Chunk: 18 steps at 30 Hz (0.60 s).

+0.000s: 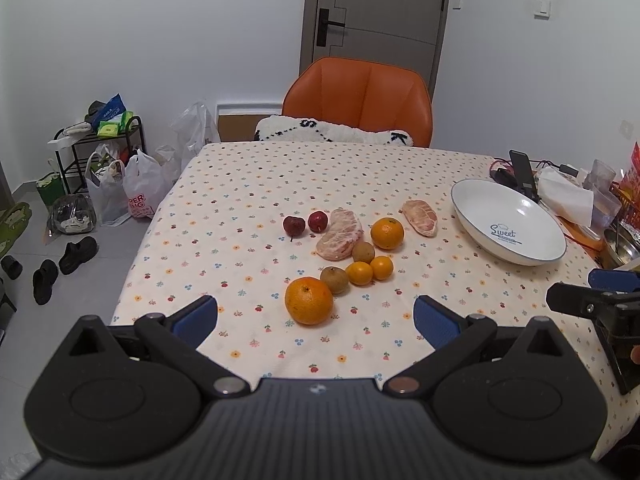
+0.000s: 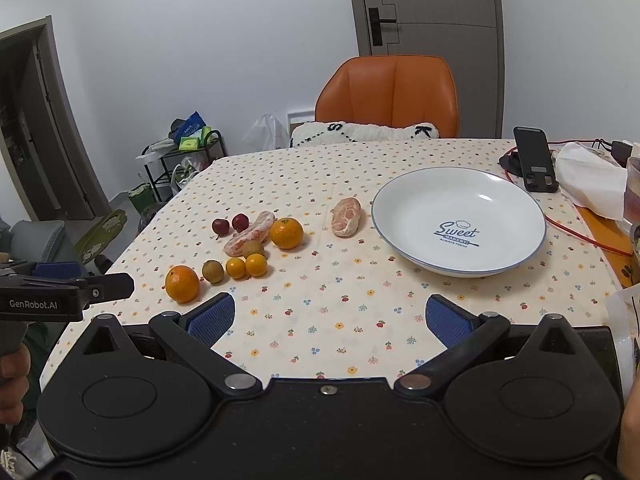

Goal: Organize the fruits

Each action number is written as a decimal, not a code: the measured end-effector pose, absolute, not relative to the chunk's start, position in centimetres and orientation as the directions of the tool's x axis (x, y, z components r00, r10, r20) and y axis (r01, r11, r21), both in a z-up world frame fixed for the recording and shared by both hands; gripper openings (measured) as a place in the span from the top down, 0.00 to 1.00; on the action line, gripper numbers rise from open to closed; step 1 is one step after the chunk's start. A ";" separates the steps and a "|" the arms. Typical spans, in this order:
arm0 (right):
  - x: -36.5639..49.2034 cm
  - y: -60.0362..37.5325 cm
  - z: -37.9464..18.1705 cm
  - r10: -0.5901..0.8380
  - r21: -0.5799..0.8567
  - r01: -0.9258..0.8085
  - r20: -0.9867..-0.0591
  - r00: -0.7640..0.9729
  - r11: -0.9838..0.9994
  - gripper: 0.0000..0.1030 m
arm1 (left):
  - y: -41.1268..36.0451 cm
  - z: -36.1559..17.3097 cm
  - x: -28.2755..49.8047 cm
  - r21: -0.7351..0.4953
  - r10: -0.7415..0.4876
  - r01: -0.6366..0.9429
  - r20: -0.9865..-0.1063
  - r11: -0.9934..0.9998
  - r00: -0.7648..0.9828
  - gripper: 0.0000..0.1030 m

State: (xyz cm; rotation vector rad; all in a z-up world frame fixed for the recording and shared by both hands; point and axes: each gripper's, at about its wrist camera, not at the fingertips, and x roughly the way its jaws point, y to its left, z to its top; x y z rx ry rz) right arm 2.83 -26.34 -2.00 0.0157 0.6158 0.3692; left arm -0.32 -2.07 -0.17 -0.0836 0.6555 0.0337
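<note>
- Two claws, both empty, fingers spread apart; no fruit in the plate yet.
- Left wrist view: left claw (image 1: 315, 316) hangs over the near table edge, the big orange (image 1: 308, 300) just ahead between its fingers. Other fruit lies beyond; plate (image 1: 476, 216) far ahead to its right. Judgement: straddle the orange evenly, close gently so it cannot roll.
- Right wrist view: right claw (image 2: 328, 318) faces bare cloth, plate (image 2: 404, 240) ahead-right, pomelo piece (image 2: 346, 217) straight ahead beside its rim. Judgement: grip the piece across its narrow width.

White walls, grey door (image 1: 376, 12), orange chair (image 1: 358, 100), prob. tiled floor (image 1: 24, 320)
</note>
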 end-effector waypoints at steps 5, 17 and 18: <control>2.8 -26.3 -2.0 0.343 0.123 -0.334 -0.561 0.754 0.935 0.00 | -2.1 0.0 -0.4 -0.066 0.005 -0.057 -0.608 0.996 0.794 0.00; 2.7 -26.5 -2.0 0.342 0.125 -0.332 -0.559 0.755 0.935 0.00 | -2.3 0.4 -0.6 -0.059 0.011 -0.058 -0.600 0.997 0.800 0.00; 2.7 -26.4 -2.0 0.343 0.124 -0.332 -0.559 0.755 0.935 0.00 | -2.3 0.5 -0.7 -0.058 0.012 -0.058 -0.598 0.997 0.801 0.00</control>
